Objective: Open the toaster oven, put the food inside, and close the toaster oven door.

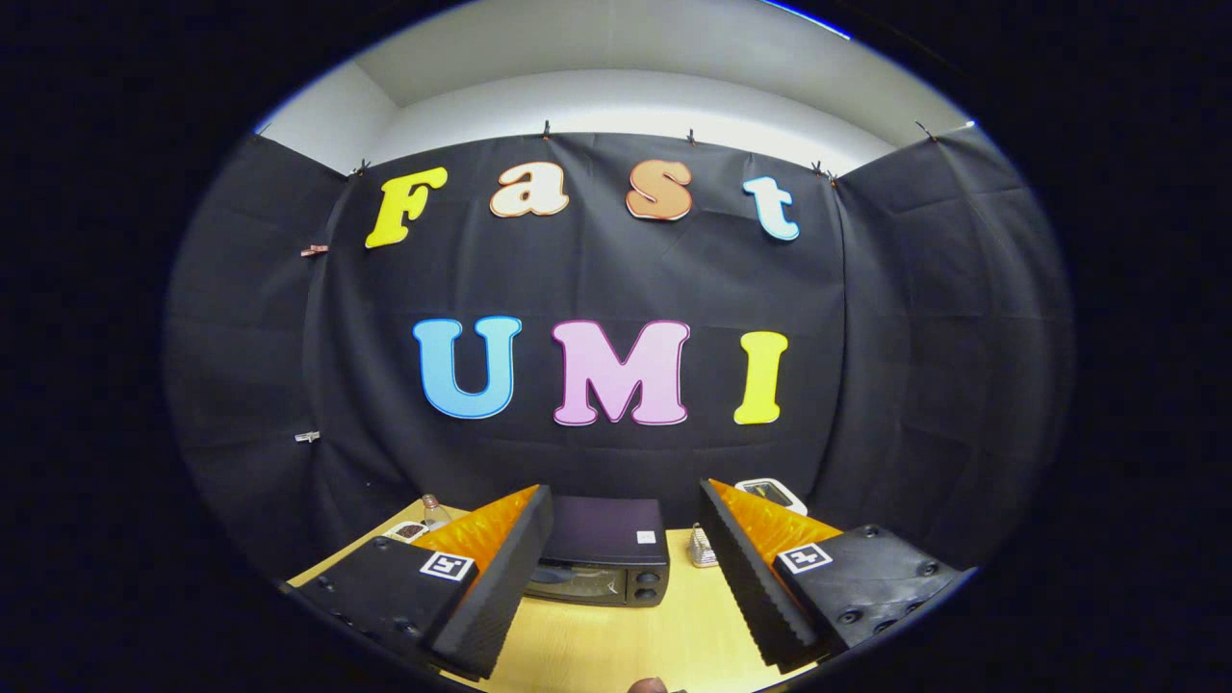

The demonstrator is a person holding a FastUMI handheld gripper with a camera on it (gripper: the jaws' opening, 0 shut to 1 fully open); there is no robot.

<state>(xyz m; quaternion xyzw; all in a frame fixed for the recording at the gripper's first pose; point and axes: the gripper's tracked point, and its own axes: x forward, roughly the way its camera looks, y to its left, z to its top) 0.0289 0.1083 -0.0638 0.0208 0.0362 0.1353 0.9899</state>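
While the desk (616,635) runs out of sight beneath my fingers, I see its pale wooden top carrying everything here. The toaster oven (604,553) sits on it just ahead, framed between the two fingers, door closed; the left finger covers its left end, so I cannot make out that side. My gripper (626,539) is spread wide with nothing between the ribbed pads (500,587). Beyond the right finger a white device (773,493) pokes out, mostly hidden. A small ridged item (704,549) stands just beside the oven's right side, too small to identify. Past the left finger I see a little bottle (433,510) and a dish (409,530), partly hidden, contents unclear.
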